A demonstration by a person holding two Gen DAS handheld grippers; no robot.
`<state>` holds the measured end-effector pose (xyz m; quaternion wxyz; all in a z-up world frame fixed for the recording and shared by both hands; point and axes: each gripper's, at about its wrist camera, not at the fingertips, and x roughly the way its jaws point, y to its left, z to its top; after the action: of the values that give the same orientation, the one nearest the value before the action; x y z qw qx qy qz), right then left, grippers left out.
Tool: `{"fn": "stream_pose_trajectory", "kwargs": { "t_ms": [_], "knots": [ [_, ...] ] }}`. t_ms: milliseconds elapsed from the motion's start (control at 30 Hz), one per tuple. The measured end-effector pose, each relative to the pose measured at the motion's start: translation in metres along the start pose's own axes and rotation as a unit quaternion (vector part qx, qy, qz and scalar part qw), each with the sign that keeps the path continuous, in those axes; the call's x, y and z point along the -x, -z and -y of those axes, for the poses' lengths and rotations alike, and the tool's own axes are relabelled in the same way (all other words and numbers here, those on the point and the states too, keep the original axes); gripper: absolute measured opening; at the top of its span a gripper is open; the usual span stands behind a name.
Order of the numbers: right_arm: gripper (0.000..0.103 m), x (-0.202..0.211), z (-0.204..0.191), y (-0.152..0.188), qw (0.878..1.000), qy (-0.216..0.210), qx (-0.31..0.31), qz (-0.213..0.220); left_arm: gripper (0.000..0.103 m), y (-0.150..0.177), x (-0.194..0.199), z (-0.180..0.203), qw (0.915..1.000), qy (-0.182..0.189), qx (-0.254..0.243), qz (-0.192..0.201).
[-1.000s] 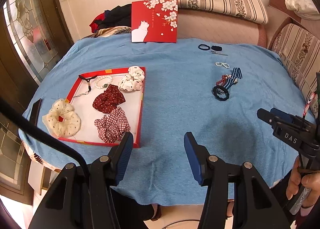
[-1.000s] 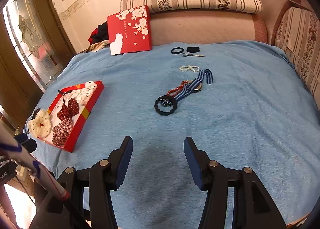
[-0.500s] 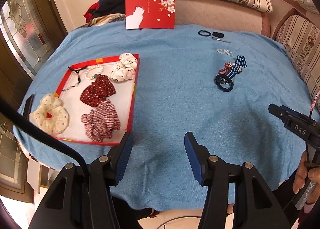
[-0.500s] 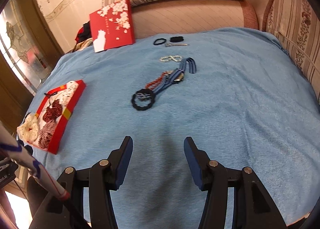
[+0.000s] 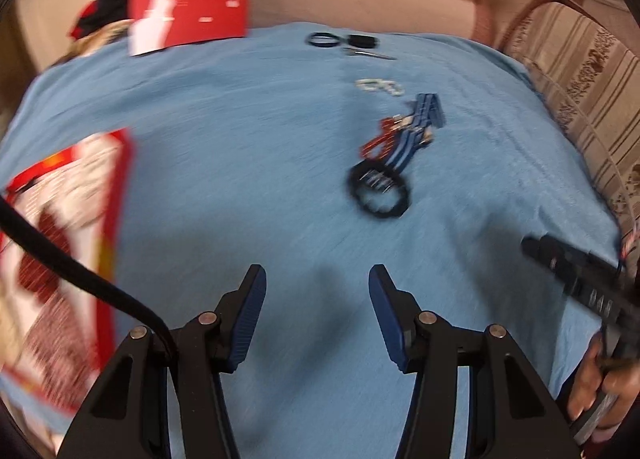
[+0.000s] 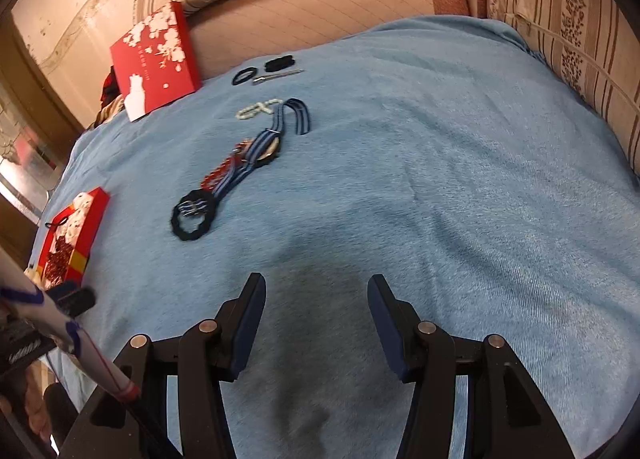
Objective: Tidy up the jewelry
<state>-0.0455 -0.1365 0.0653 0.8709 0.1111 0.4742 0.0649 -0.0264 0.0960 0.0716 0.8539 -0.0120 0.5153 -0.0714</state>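
Two handheld grippers hover low over a table draped in light blue cloth (image 6: 460, 179). The left gripper (image 5: 316, 291) and the right gripper (image 6: 316, 299) each have their blue-padded fingers spread apart, holding nothing. Loose jewelry lies ahead near the middle of the table: one black scalloped ring-shaped hair tie (image 6: 194, 219), touching one blue-and-white striped fabric watch strap (image 6: 260, 143), which overlaps one strand of red beads (image 6: 222, 173). Just beyond sits one small white bead bracelet (image 6: 256, 110), then two black elastic bands (image 6: 244, 76) and one thin metal hair clip (image 6: 278, 76). All look light, limp and easy to snag; the beads would likely roll or slip, so pinching the hair tie's rim or the strap's flat middle seems surest. One red shallow tray (image 6: 94, 215) holding fabric scrunchies sits at the table's left edge, count unclear there. One red box lid with white blossoms (image 6: 156, 59) leans at the back.
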Motion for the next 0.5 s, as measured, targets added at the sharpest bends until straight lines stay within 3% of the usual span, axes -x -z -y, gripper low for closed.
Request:
{"fn": "stream_pose_trajectory", "kwargs": {
  "t_ms": [167,300,400,500],
  "knots": [
    [0.057,-0.005,0.004,-0.005,1.000,0.006,0.005,0.006,0.050,-0.040,-0.042,0.011,0.9995,0.031,-0.007,-0.004],
    [0.057,-0.011,0.005,-0.010,1.000,0.002,0.002,0.005,0.049,-0.056,-0.075,0.016,0.9986,0.044,-0.001,-0.031],
    [0.057,-0.016,0.004,-0.010,1.000,0.002,0.002,0.003,0.015,-0.058,-0.079,0.019,0.9982,0.048,0.001,-0.037],
    [0.057,-0.021,0.004,-0.011,1.000,0.002,0.001,0.000,0.013,-0.055,-0.067,0.011,0.9961,0.078,0.024,-0.034]
  ]
}}
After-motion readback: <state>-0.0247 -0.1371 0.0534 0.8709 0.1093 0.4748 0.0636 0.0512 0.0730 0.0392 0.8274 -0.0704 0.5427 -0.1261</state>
